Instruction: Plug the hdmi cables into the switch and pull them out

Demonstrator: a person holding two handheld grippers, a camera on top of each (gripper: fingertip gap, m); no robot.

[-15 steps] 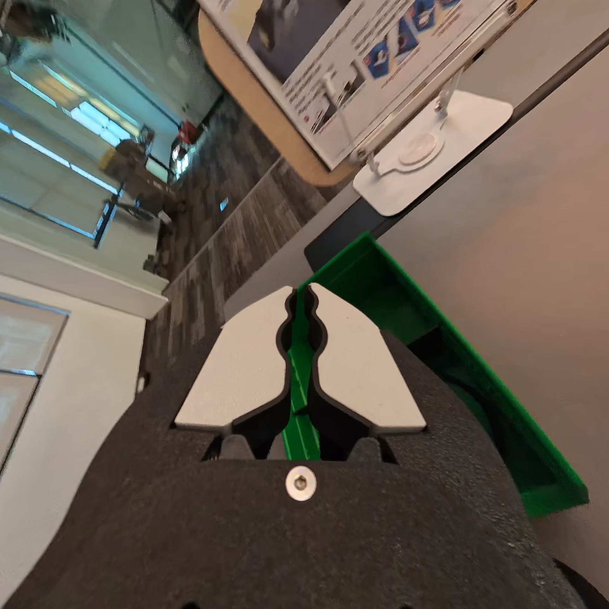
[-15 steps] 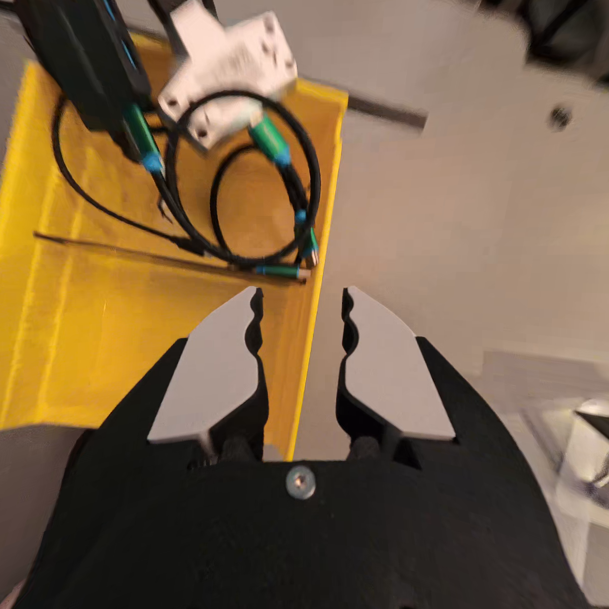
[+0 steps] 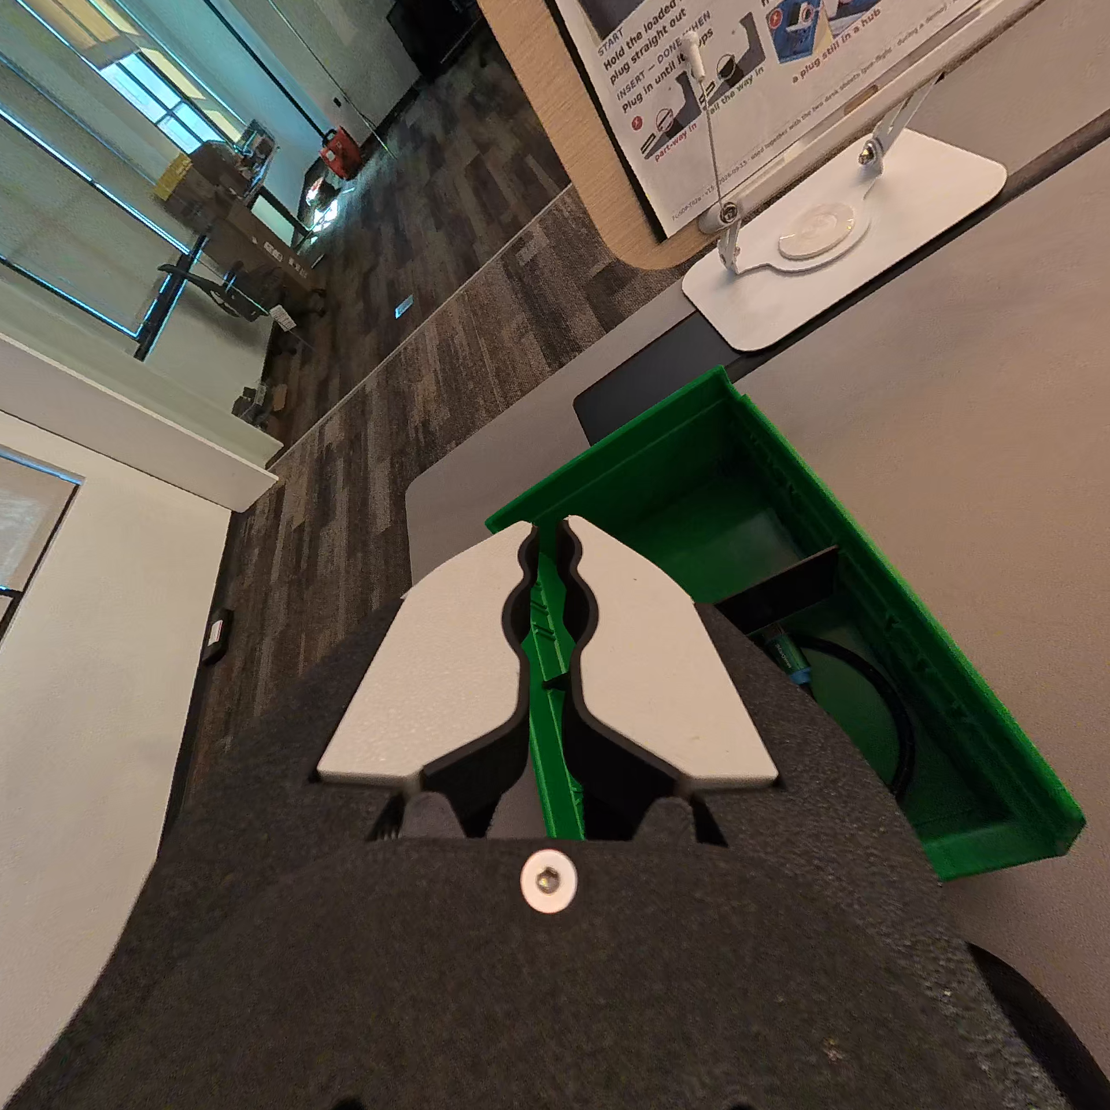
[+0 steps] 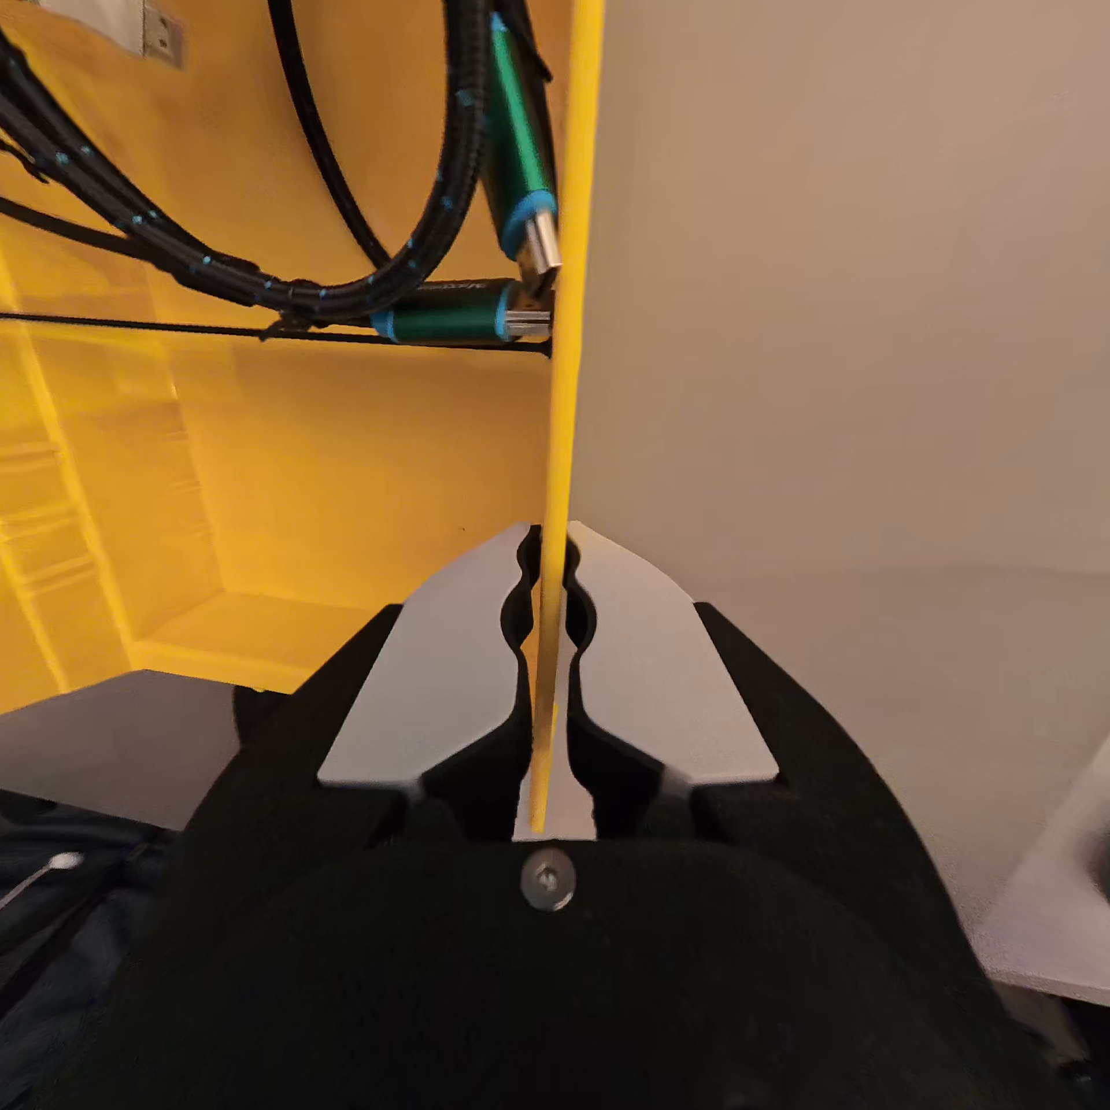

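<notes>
In the left wrist view my left gripper [image 3: 546, 528] is shut on the near wall of a green bin [image 3: 937, 679]. The bin holds a black cable coil [image 3: 895, 715] with a green plug [image 3: 784, 655] behind a dark divider. In the right wrist view my right gripper [image 4: 551, 531] is shut on the right wall of a yellow bin [image 4: 576, 300]. Inside it lie black braided HDMI cables [image 4: 198, 264] with two green plugs [image 4: 456, 318] against that wall. A corner of a pale box [image 4: 132, 30] shows at the top left; the switch itself is out of view.
A white stand [image 3: 841, 240] holding an instruction sheet sits on the grey table [image 3: 961, 480] beyond the green bin. The table edge and carpeted floor [image 3: 420, 300] lie to the left. A white object [image 4: 1075, 871] lies at the right edge of the right wrist view. My right fingertips sit around 70 cm from my left ones.
My right gripper moved forward and closed on the yellow bin's right wall; it was open before. My left gripper stays shut on the green bin wall, and its view has shifted slightly.
</notes>
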